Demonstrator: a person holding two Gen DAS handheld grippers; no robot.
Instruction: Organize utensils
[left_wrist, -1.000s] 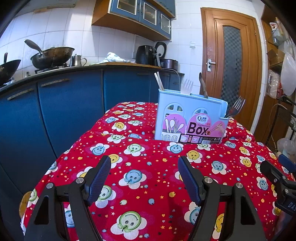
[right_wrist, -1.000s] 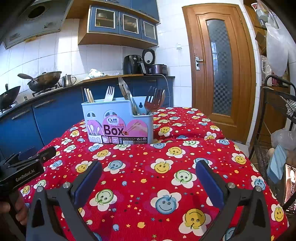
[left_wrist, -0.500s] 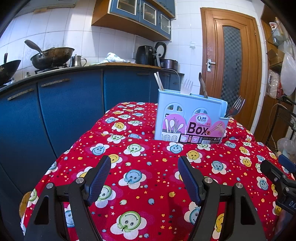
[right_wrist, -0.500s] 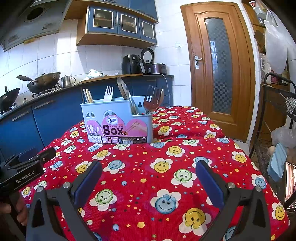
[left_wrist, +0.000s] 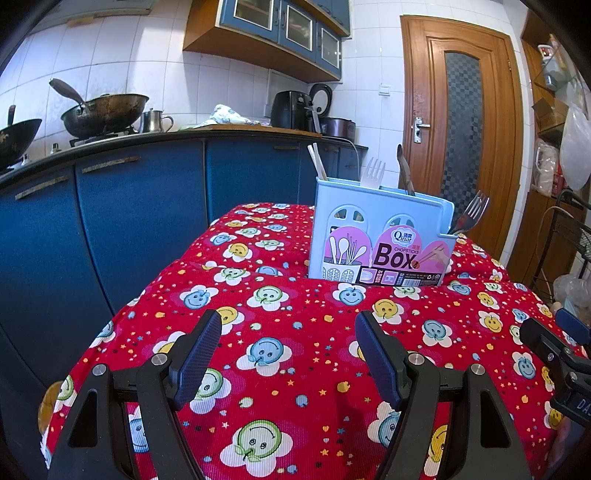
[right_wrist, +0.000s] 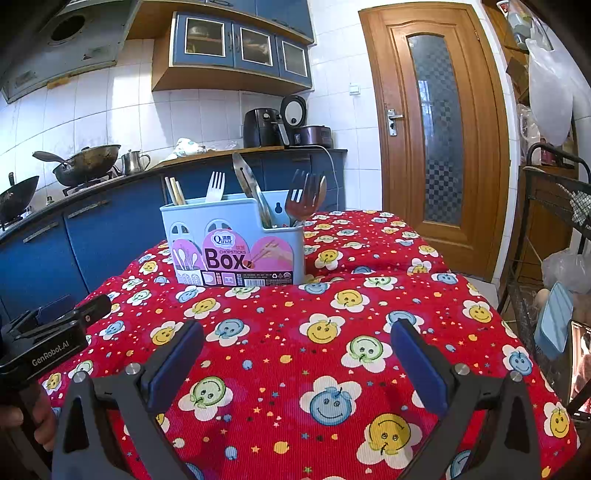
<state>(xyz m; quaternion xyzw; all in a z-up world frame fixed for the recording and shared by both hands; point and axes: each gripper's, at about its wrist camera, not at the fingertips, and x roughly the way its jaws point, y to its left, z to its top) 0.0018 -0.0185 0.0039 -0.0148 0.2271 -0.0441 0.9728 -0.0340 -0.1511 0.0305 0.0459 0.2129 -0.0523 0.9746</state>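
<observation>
A light blue utensil box (left_wrist: 376, 240) labelled "Box" stands upright on the red smiley tablecloth (left_wrist: 288, 332); it also shows in the right wrist view (right_wrist: 236, 243). In it stand chopsticks (right_wrist: 175, 190), a white fork (right_wrist: 215, 186), a knife (right_wrist: 249, 188), a metal fork (right_wrist: 301, 195) and a wooden spoon (right_wrist: 322, 188). My left gripper (left_wrist: 288, 339) is open and empty, low over the cloth in front of the box. My right gripper (right_wrist: 295, 347) is open and empty, also in front of the box. Each gripper shows at the edge of the other's view.
Blue kitchen cabinets (left_wrist: 140, 206) with woks (left_wrist: 103, 114) on the counter run along the left and back. A wooden door (right_wrist: 436, 129) is at the right. A metal rack (right_wrist: 554, 221) with bags stands beside the table's right edge.
The right wrist view has risen and tilted slightly, so the box sits a little lower in it. The left gripper has not moved. Both stay open.
</observation>
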